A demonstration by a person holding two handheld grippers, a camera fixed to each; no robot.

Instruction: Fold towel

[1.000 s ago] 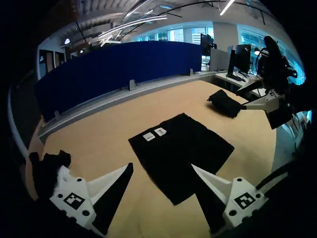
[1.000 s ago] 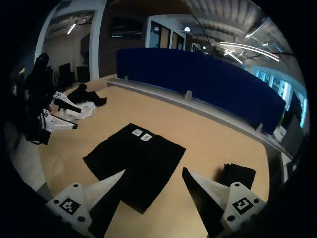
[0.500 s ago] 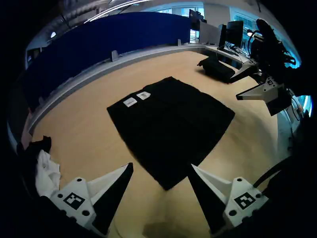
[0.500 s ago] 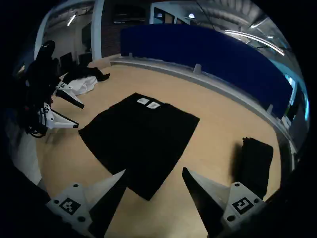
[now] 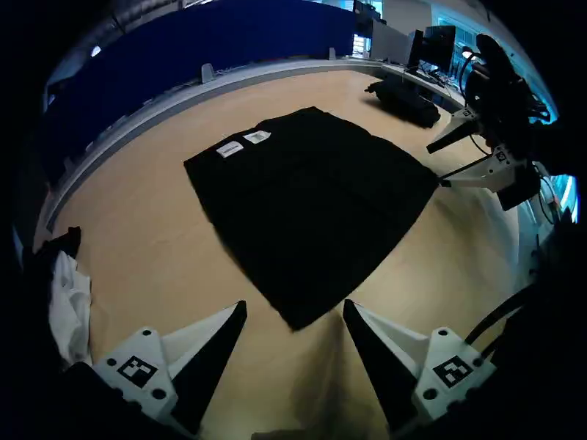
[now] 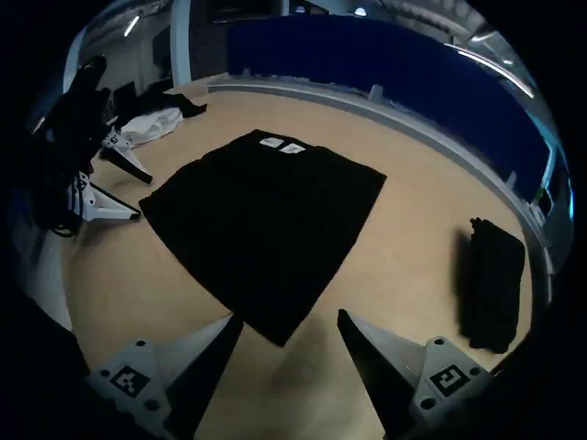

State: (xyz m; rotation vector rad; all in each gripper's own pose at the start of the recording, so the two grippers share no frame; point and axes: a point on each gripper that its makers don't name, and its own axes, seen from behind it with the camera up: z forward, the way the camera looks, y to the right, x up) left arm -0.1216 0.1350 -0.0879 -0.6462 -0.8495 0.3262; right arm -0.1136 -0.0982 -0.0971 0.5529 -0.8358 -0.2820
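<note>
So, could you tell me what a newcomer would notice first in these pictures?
The large black towel spread flat in the middle of the light wooden table stands out first, with two white labels at its far edge. The left gripper and right gripper, both open, each point at a near corner.

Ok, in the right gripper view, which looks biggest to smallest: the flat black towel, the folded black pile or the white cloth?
1. flat black towel
2. folded black pile
3. white cloth, though it lies farther off, so its real size is unsure.

Wooden table [image 5: 139,242] holds a black towel [image 5: 315,191]
</note>
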